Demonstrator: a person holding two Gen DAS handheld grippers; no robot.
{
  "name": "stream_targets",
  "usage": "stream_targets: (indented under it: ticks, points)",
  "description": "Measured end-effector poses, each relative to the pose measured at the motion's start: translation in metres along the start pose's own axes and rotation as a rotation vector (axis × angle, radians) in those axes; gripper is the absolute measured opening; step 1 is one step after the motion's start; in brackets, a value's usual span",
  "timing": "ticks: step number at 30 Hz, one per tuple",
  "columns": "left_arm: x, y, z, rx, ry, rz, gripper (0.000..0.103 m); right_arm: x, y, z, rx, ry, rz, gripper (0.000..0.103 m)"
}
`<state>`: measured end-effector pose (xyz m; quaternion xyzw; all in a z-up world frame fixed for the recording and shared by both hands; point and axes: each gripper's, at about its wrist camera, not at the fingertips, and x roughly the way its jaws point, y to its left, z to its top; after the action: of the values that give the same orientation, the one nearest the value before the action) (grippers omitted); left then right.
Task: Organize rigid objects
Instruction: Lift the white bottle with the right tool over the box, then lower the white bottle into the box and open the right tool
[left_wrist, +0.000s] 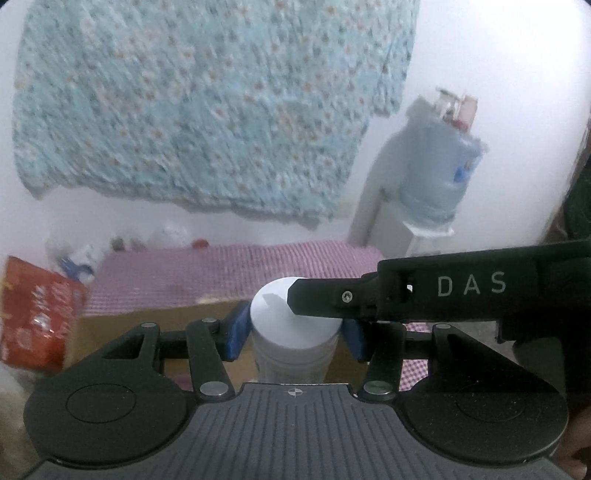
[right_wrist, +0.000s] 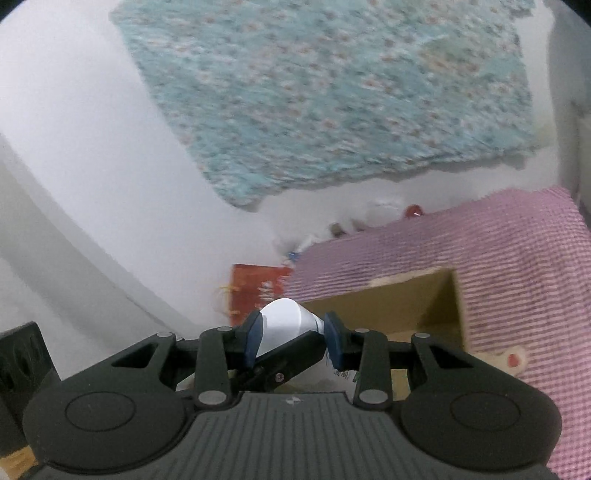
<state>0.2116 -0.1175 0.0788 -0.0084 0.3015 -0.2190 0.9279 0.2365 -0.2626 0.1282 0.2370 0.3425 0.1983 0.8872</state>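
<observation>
A white plastic bottle with a flip-top cap (left_wrist: 291, 325) stands upright between the blue pads of my left gripper (left_wrist: 293, 328), which is shut on its body just below the cap. My right gripper (right_wrist: 293, 338) reaches in from the right; in the left wrist view one black finger (left_wrist: 332, 297) lies across the cap. In the right wrist view the white cap (right_wrist: 284, 323) sits between its blue pads (right_wrist: 334, 341), which are shut on it. An open cardboard box (right_wrist: 406, 302) lies behind the bottle on a pink checked cloth (right_wrist: 517, 266).
A red package (left_wrist: 33, 314) stands at the left of the box. Small bottles and jars (left_wrist: 122, 247) line the wall behind the cloth. A large water jug (left_wrist: 436, 170) stands on a dispenser at the right. A floral blue cloth (left_wrist: 207, 99) hangs on the wall.
</observation>
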Motion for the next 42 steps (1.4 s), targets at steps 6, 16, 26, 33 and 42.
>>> stream_targets:
  ticks: [6,16,26,33,42]
  points:
    - [0.051,-0.005,-0.006,0.006,0.086,0.007,0.052,0.032,-0.052,0.005,0.044,0.050,-0.035,0.040]
    - [0.083,-0.011,-0.021,0.030,0.172,0.016,0.053,0.057,-0.078,-0.005,0.010,0.111,-0.095,0.040]
    - [0.081,-0.017,-0.025,0.069,0.186,0.033,0.069,0.056,-0.085,-0.013,0.009,0.133,-0.107,0.040]
    - [0.057,-0.019,-0.015,0.069,0.124,0.049,0.089,0.035,-0.077,-0.011,0.033,0.052,-0.079,0.041]
    - [0.004,-0.017,-0.006,0.062,0.033,0.042,0.099,-0.012,-0.054,-0.010,0.048,-0.065,-0.027,0.041]
